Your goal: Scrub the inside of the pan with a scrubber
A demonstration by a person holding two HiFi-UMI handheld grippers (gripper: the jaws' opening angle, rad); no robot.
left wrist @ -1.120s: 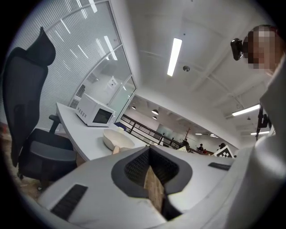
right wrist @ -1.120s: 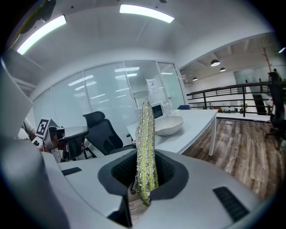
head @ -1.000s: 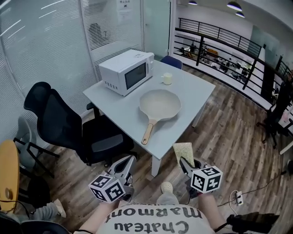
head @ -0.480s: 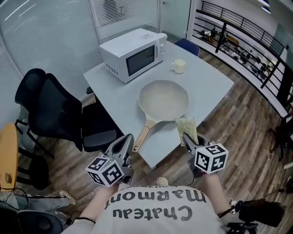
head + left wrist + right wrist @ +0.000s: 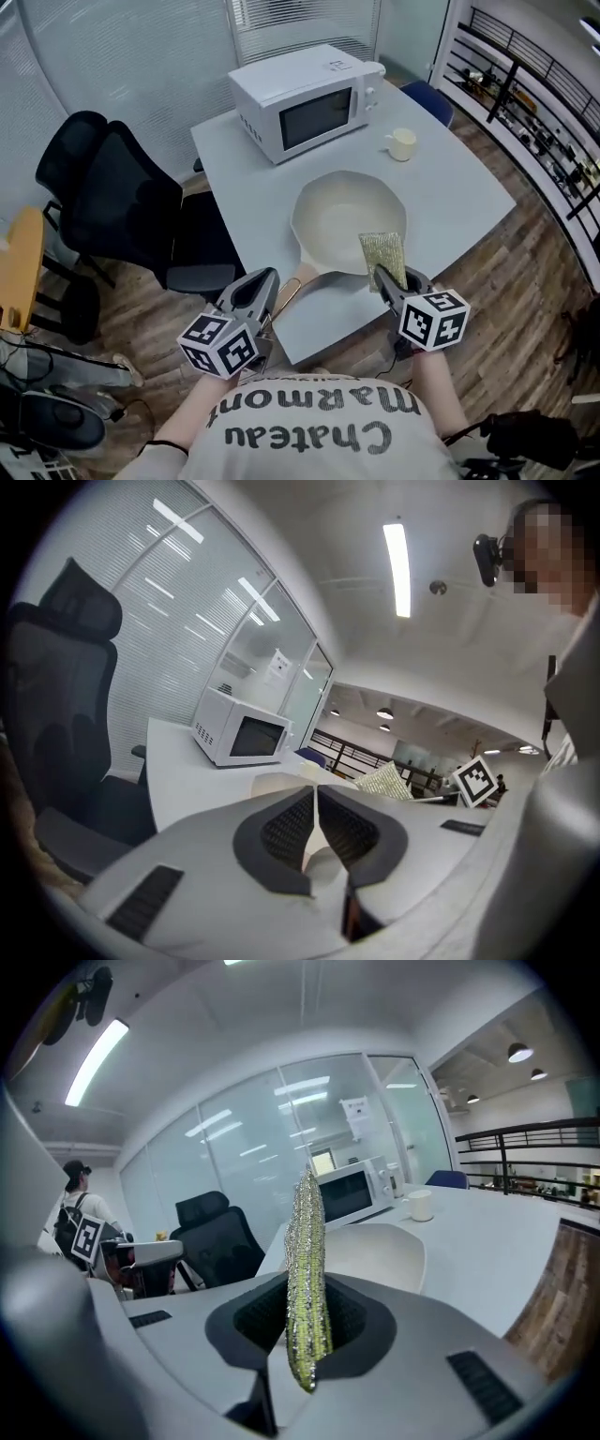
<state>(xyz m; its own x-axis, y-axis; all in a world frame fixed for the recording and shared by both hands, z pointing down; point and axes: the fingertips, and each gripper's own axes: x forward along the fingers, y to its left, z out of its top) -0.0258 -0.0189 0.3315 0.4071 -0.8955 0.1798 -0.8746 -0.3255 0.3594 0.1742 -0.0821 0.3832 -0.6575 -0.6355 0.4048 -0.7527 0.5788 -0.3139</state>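
A cream pan [image 5: 347, 222] with a wooden handle [image 5: 292, 284] lies on the grey table [image 5: 459, 202], handle toward me. My right gripper [image 5: 394, 281] is shut on a yellow-green scrubber [image 5: 382, 258], held upright over the pan's near rim; in the right gripper view the scrubber [image 5: 307, 1279] stands edge-on between the pads, with the pan [image 5: 375, 1251] beyond. My left gripper [image 5: 261, 286] hovers off the table's near corner, just left of the handle's end. Its jaws are opening by a thin slit, with nothing between them [image 5: 316, 794].
A white microwave [image 5: 305, 100] and a cream cup [image 5: 402, 143] stand at the table's far side. A black office chair [image 5: 112, 206] is left of the table, a blue chair [image 5: 427, 98] behind it. A railing [image 5: 534, 103] runs along the right. The floor is wood.
I have come closer to the table. Both grippers moved forward: the scrubber now reaches over the pan's near rim, and the left gripper sits by the handle's end.
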